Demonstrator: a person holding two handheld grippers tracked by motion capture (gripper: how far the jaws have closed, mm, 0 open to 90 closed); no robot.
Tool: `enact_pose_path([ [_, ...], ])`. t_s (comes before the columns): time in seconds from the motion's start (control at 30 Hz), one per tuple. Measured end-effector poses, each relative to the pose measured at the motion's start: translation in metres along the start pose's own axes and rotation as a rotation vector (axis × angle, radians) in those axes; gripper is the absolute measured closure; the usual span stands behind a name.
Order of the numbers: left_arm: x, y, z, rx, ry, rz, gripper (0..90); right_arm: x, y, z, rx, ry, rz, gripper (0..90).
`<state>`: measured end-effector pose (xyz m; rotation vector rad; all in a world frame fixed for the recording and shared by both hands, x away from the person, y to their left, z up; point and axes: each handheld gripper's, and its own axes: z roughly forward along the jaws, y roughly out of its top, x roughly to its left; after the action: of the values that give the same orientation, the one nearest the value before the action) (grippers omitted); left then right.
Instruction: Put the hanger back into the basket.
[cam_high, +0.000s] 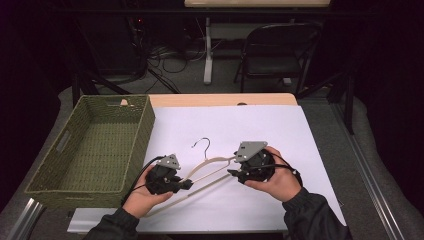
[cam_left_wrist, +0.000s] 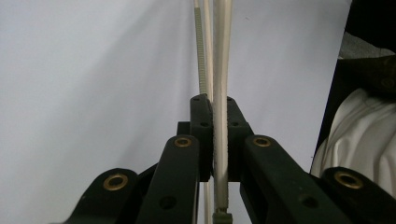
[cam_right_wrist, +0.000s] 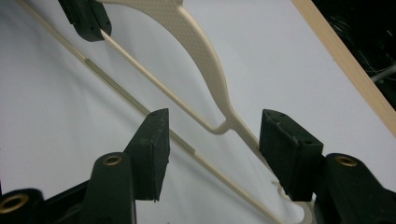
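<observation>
While the left gripper (cam_high: 186, 184) clenches the hanger (cam_high: 207, 167) at center frame, the right gripper's (cam_high: 232, 173) fingers stand released around its other end; moving it to the basket (cam_high: 142, 131) looks undone.

Your table (cam_high: 270, 99) had a light wooden top, and a strip of that bare wood showed along its far edge. A large white sheet (cam_high: 260, 130) lay flat over most of it, reaching from near the far edge down to the near edge. At the left edge you had a green woven basket (cam_high: 137, 145), standing upright with its right wall on the sheet. A cream hanger (cam_high: 212, 167) sat over the sheet toward the near edge, its metal hook pointing to the far edge.
</observation>
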<state>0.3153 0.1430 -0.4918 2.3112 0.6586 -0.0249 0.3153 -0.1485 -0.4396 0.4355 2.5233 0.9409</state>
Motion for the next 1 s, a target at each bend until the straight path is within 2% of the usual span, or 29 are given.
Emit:
enact_pose_path([
  [0.13,-0.004,0.001,-0.010,-0.026,0.009,-0.023,87.1,-0.002,-0.009,-0.009,-0.010,-0.010,0.018,42.8],
  [0.27,-0.009,0.004,-0.028,-0.044,0.039,-0.036,87.1,-0.003,-0.018,-0.017,-0.024,-0.023,0.047,43.0],
  [0.3,-0.010,0.005,-0.035,-0.048,0.051,-0.038,87.1,-0.003,-0.020,-0.020,-0.015,-0.021,0.050,43.0],
  [0.33,-0.011,0.006,-0.042,-0.054,0.058,-0.041,87.2,-0.003,-0.023,-0.022,-0.034,-0.029,0.059,43.0],
  [0.47,-0.014,0.010,-0.071,-0.083,0.087,-0.057,87.1,-0.002,-0.030,-0.029,-0.039,-0.045,0.081,43.0],
  [0.5,-0.016,0.012,-0.089,-0.097,0.106,-0.063,87.1,-0.003,-0.034,-0.030,-0.057,-0.049,0.097,43.1],
  [0.53,-0.016,0.012,-0.089,-0.097,0.106,-0.063,87.1,-0.003,-0.035,-0.031,-0.051,-0.045,0.105,43.1],
  [0.67,-0.015,0.016,-0.129,-0.119,0.163,-0.057,87.1,-0.005,-0.041,-0.029,-0.044,-0.046,0.127,43.3],
  [0.7,-0.008,0.015,-0.150,-0.133,0.191,-0.057,87.2,-0.006,-0.044,-0.027,-0.035,-0.055,0.131,43.4],
  [0.73,-0.008,0.015,-0.150,-0.133,0.191,-0.057,87.1,-0.006,-0.044,-0.027,-0.035,-0.055,0.131,43.4],
  [0.8,0.001,0.013,-0.170,-0.144,0.219,-0.061,87.1,-0.007,-0.047,-0.023,-0.030,-0.051,0.149,43.5],
  [0.83,0.014,0.009,-0.189,-0.138,0.265,-0.070,87.1,-0.008,-0.051,-0.020,-0.026,-0.048,0.161,43.6],
  [0.9,0.019,0.007,-0.195,-0.136,0.278,-0.071,87.1,-0.009,-0.052,-0.018,-0.025,-0.046,0.165,43.6],
  [0.93,0.032,0.001,-0.209,-0.138,0.323,-0.090,87.1,-0.009,-0.055,-0.015,-0.022,-0.041,0.177,43.7],
  [0.97,0.040,-0.002,-0.216,-0.140,0.333,-0.101,87.1,-0.010,-0.057,-0.014,-0.022,-0.041,0.181,43.7],
  [1.0,0.040,-0.002,-0.216,-0.140,0.333,-0.101,87.1,-0.010,-0.057,-0.014,-0.022,-0.041,0.181,43.7],
])
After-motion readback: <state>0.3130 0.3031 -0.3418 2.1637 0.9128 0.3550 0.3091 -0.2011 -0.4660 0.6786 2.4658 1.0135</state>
